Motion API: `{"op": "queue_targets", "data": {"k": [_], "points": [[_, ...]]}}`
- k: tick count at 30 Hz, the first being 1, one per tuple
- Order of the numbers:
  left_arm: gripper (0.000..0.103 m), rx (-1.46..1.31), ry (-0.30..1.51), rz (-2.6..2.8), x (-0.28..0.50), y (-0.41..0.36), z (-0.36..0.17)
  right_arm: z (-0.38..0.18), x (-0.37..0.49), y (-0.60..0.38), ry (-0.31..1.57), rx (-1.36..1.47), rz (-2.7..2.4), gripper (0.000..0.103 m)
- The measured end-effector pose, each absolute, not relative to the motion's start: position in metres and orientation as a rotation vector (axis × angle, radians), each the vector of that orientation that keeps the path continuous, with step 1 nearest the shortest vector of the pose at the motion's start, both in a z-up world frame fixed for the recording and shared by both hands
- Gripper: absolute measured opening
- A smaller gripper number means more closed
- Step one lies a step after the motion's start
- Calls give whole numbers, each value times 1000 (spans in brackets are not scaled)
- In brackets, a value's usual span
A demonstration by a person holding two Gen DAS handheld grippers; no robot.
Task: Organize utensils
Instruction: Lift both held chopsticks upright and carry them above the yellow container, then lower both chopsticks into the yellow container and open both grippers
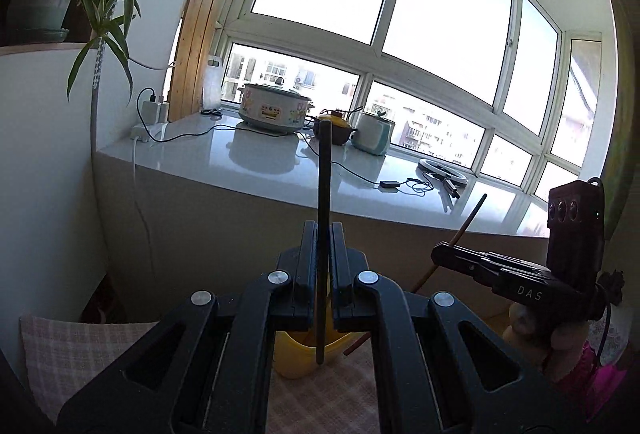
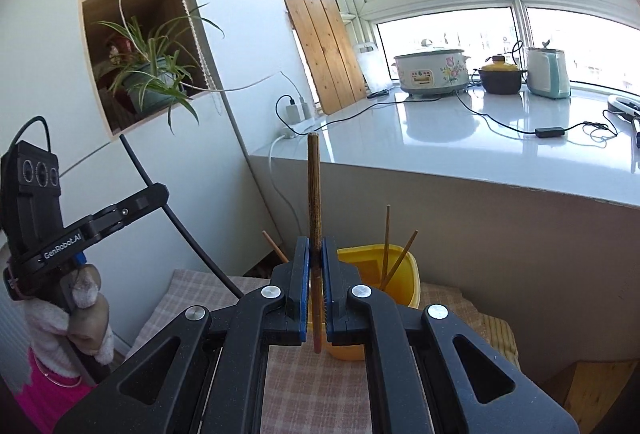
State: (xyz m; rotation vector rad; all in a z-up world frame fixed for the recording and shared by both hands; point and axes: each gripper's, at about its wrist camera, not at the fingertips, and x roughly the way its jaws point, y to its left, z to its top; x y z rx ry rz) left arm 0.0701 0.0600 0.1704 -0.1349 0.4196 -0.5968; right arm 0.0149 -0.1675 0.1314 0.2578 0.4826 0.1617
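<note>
My left gripper [image 1: 323, 234] is shut on a dark chopstick [image 1: 323, 170] and holds it upright above a yellow container [image 1: 296, 358]. My right gripper [image 2: 315, 248] is shut on a brown chopstick [image 2: 313, 186], also upright, just left of the yellow container [image 2: 404, 274], which holds two thin chopsticks [image 2: 386, 246]. The right gripper [image 1: 444, 254] also shows in the left wrist view with its chopstick [image 1: 470, 220] slanting through it. The left gripper [image 2: 156, 194] shows at the left in the right wrist view, with the tip of a chopstick [image 2: 274, 246] beyond it.
The container stands on a checked pink cloth [image 2: 192, 298]. Behind it is a white counter [image 2: 440, 138] with a cooker [image 2: 430, 72], a brown pot [image 2: 500, 78], a kettle [image 2: 548, 72] and cables. A potted plant [image 2: 154, 82] sits in a shelf at the left.
</note>
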Motion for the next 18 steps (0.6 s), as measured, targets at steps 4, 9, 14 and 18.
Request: {"op": "queue_targets", "data": {"k": [4, 9, 14, 18], "points": [[3, -114, 391, -576, 74, 53, 174, 143, 16, -174, 445, 261, 147, 4], [3, -119, 386, -560, 84, 47, 172, 146, 24, -179, 431, 264, 127, 4], [3, -109, 397, -548, 91, 42, 164, 134, 36, -182, 457, 257, 96, 4], [3, -104, 416, -547, 95, 39, 155, 123, 43, -181, 485, 246, 78, 4]]}}
